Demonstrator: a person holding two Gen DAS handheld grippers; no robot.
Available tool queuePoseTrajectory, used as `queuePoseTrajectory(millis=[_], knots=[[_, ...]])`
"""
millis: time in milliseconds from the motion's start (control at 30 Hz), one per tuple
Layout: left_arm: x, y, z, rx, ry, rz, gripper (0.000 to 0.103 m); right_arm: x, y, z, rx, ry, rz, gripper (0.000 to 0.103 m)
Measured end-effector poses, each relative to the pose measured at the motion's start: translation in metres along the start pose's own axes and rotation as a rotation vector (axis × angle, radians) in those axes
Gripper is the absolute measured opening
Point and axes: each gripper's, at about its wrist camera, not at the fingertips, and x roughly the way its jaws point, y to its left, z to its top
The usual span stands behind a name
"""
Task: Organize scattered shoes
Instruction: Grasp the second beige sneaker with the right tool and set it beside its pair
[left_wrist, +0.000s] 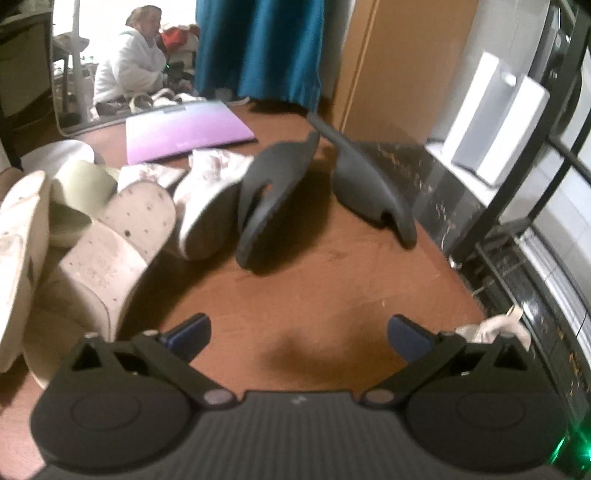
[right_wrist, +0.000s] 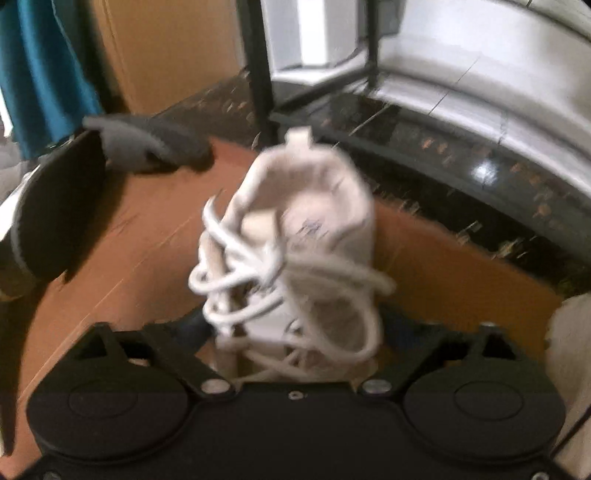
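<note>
Right claw (right_wrist: 295, 325) straddles white laced sneaker (right_wrist: 295, 251), pads hidden.

Sandals (left_wrist: 92, 236) lie left of sneaker (left_wrist: 207, 199); slippers (left_wrist: 321, 192) to its right.

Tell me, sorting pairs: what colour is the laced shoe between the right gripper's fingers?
White sneaker, clearest in the right wrist view.

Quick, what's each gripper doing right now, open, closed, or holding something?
Left gripper: open, nothing between the fingers.
Right gripper: a white laced sneaker sits between the fingers; whether they grip it cannot be told.
</note>
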Motion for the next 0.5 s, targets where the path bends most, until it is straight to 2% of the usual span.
queuePoseTrajectory(millis=[67,167,267,467,500], knots=[[0.000,-0.002,-0.001,0.004,-0.007,0.001,0.102,-0.006,-0.001,-0.004,0.003,-0.012,0.005,0.079],[0.000,-0.004,-0.002,0.013,-0.016,0.003,0.102,-0.016,-0.006,-0.010,0.041,-0.014,0.026,0.075],[0.000,-0.005,-0.003,0.015,-0.020,0.003,0.102,-0.042,-0.031,-0.021,0.214,-0.034,0.111,0.074],[-0.017,-0.007,-0.002,0.046,-0.075,-0.007,0.102,-0.101,-0.059,-0.030,0.290,-0.180,0.170,0.074],[-0.019,-0.008,-0.002,0.052,-0.086,-0.008,0.102,-0.122,-0.068,-0.035,0.325,-0.222,0.184,0.074]])
